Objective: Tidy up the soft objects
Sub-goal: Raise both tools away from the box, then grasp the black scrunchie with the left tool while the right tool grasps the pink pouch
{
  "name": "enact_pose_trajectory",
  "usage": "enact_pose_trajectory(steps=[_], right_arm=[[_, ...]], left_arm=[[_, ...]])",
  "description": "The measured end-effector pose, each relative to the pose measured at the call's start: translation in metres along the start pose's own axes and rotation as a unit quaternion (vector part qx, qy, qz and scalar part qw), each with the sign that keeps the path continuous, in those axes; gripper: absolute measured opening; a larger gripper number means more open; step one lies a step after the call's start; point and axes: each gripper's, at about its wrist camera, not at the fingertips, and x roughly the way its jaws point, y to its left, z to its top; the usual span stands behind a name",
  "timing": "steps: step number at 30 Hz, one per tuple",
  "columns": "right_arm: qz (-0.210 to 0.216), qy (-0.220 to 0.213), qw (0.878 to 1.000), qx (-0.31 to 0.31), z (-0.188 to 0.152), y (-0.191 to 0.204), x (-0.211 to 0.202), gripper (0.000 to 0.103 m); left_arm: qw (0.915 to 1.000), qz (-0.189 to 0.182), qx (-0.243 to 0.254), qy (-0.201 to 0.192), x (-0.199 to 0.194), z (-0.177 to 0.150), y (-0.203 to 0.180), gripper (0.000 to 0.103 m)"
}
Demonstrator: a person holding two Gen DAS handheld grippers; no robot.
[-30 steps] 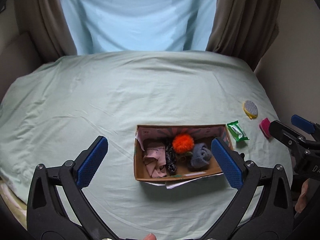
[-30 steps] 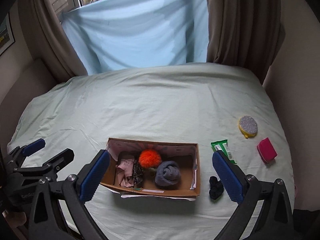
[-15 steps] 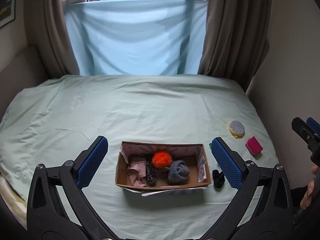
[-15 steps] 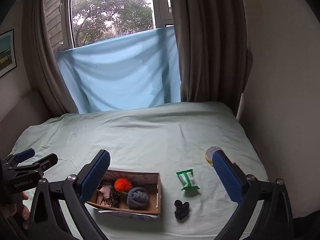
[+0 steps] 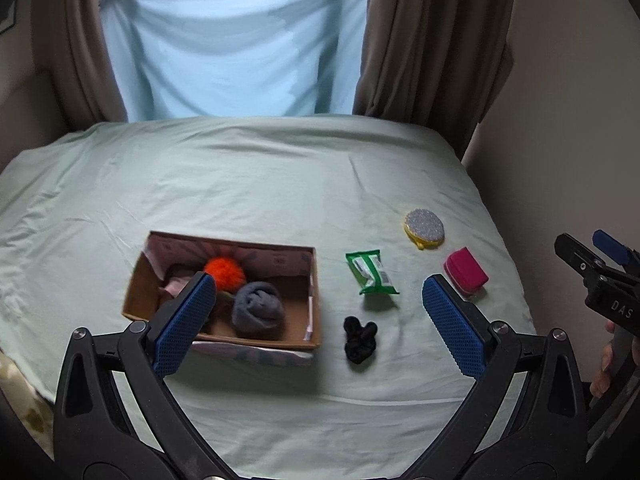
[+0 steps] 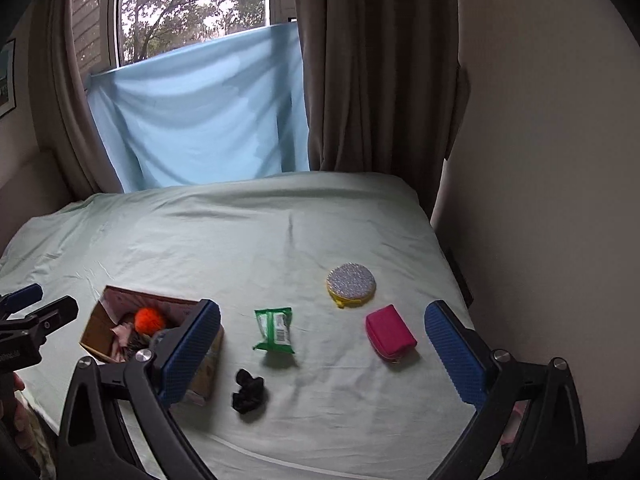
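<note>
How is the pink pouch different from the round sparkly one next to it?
The pink pouch is boxy and plain magenta; the round sparkly pouch is a flat disc, silver glitter on top with a yellow edge. The pink one lies nearer the cameras, the round one farther back. Both sit loose on the green sheet, outside the cardboard box.

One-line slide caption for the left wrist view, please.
Open left gripper above a bed: cardboard box of soft items, with black scrunchie, green packet, round pouch and pink pouch outside.

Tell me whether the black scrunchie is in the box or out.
Out. The black scrunchie lies on the sheet beside the cardboard box.
</note>
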Motion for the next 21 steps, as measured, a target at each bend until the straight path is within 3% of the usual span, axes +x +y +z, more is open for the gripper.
enact_pose_trajectory(steps=[10,21], right_arm=[[0.01,0.044,0.998,-0.04,-0.057,-0.081,0.124,0.102],[0.04,0.092,0.99,-0.094,-0.111,-0.122,0.257,0.102]], left_arm=[[0.9979,0.019,0.024,0.057,0.131,-0.095,-0.085,0.103],[0.9902,0.092,0.051,0.091,0.251,-0.152,-0.102,0.102]])
